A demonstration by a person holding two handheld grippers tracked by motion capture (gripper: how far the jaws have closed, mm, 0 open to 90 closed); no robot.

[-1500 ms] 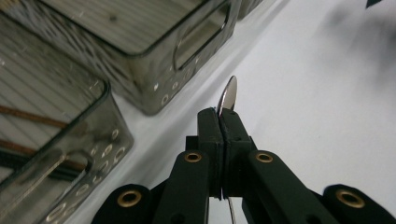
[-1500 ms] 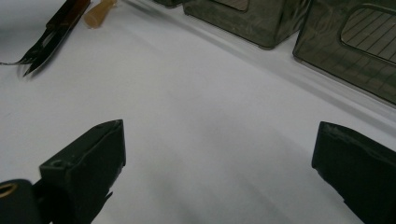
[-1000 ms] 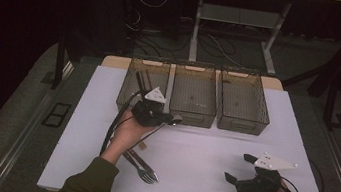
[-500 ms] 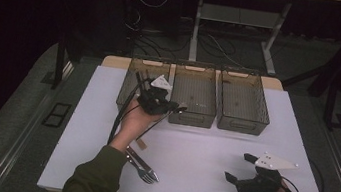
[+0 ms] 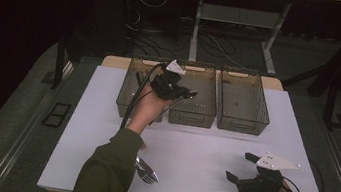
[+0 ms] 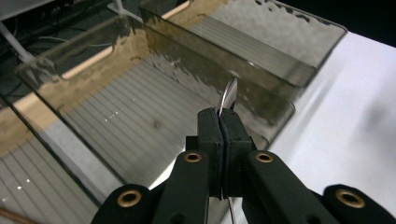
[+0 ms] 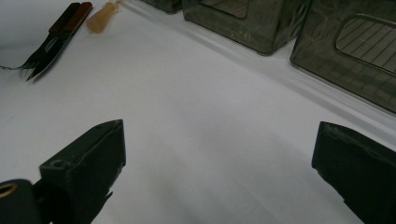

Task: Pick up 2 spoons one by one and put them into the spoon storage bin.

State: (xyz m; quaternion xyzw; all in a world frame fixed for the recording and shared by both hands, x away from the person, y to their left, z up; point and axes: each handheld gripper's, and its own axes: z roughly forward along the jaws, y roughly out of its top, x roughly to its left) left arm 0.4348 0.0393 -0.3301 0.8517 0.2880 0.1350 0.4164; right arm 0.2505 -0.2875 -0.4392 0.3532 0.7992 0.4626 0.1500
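spoon [image 6: 229, 94] clenched edge-on in left tool [image 6: 219, 122], over middle bin [image 6: 140, 112]

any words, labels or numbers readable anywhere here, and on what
None can be read: the three smoky bins, the white tabletop, the utensil clamped in the left gripper, the cutlery on the table and the right gripper bear no lettering that shows.
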